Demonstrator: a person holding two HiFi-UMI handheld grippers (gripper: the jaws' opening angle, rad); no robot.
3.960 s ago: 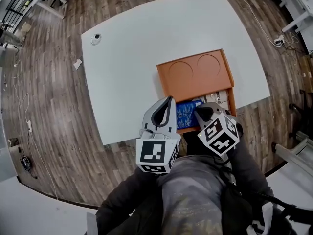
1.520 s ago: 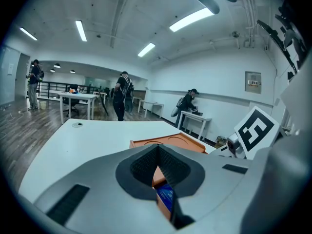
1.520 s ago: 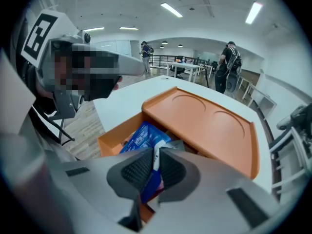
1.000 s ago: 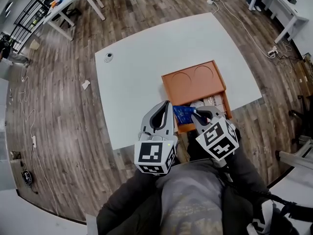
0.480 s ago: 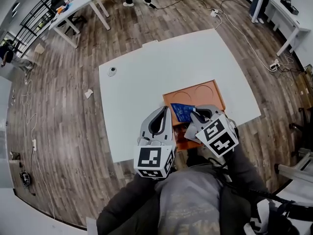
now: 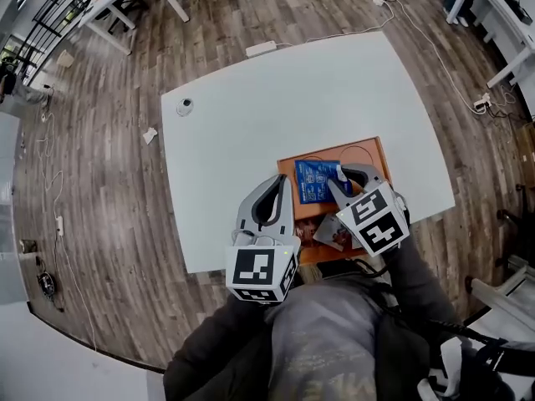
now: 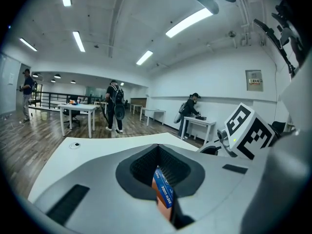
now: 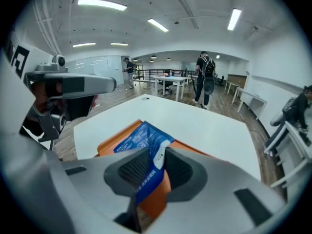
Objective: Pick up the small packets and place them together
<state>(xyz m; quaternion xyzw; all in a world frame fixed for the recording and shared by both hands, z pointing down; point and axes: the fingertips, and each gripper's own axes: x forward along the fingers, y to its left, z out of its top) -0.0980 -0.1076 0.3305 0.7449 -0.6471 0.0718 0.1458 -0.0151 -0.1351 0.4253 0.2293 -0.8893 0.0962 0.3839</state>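
A blue packet [image 6: 316, 180] lies on the far part of the orange tray [image 6: 288, 165], over its round recesses. My right gripper [image 6: 338, 172] is at the packet's right edge. In the right gripper view the packet [image 8: 141, 139] sags between the jaws of this gripper [image 8: 152, 152], which have just been opening and stand a little apart. A few more packets [image 6: 333, 234] lie in the tray's near part. My left gripper [image 6: 288, 180] hovers left of the tray, tips together, holding nothing; through its gap in the left gripper view I see the blue packet [image 7: 163, 191].
The tray sits near the front right edge of a white table [image 6: 251, 115]. A small round object [image 6: 185, 105] rests near the table's far left corner and a white strip [image 6: 261, 48] at its far edge. People and desks stand in the background.
The right gripper has carried the blue packet from the tray's near part to its far part, and its jaws have parted. The left gripper has moved forward alongside.
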